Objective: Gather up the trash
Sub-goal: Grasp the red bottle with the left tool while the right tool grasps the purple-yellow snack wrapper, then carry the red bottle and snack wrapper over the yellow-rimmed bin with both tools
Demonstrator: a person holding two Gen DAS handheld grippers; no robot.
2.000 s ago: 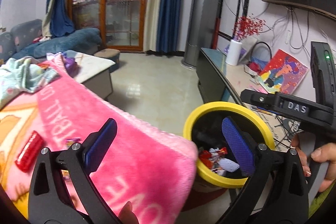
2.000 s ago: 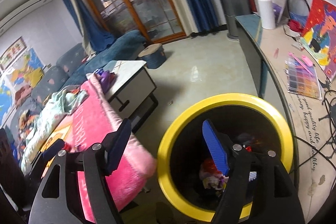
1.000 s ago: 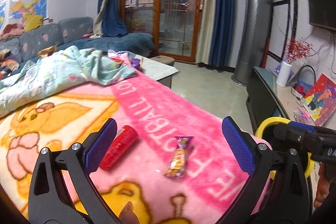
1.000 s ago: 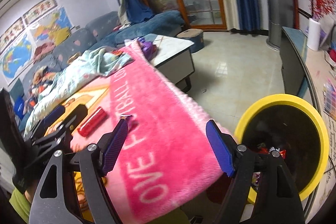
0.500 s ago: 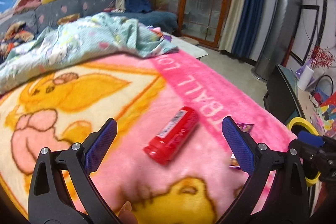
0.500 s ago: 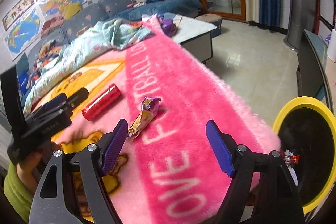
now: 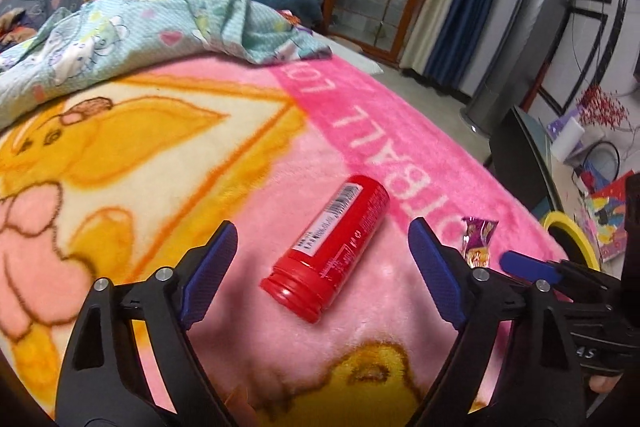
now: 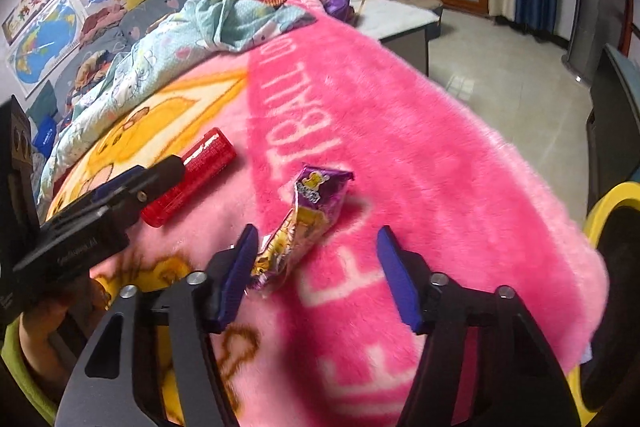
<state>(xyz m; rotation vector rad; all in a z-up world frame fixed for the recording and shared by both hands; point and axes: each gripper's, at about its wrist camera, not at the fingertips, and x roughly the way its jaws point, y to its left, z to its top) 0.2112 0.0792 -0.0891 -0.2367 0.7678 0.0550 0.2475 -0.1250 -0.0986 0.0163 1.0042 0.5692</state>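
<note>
The red tube (image 7: 328, 251) and the purple snack wrapper (image 8: 300, 223) lie on the pink blanket (image 8: 420, 131), and both grippers have come down from the yellow bin (image 8: 612, 203) to them. The left gripper (image 7: 316, 271) is closing around the tube and the right gripper (image 8: 316, 275) around the wrapper, neither pressing yet, so I judge two pickups are beginning. Behind are a crumpled green sheet (image 7: 132, 27), a sofa and glass doors.

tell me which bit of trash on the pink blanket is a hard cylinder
The red plastic tube lying on its side; the purple and yellow snack wrapper beside it is flat, crumpled foil.
</note>
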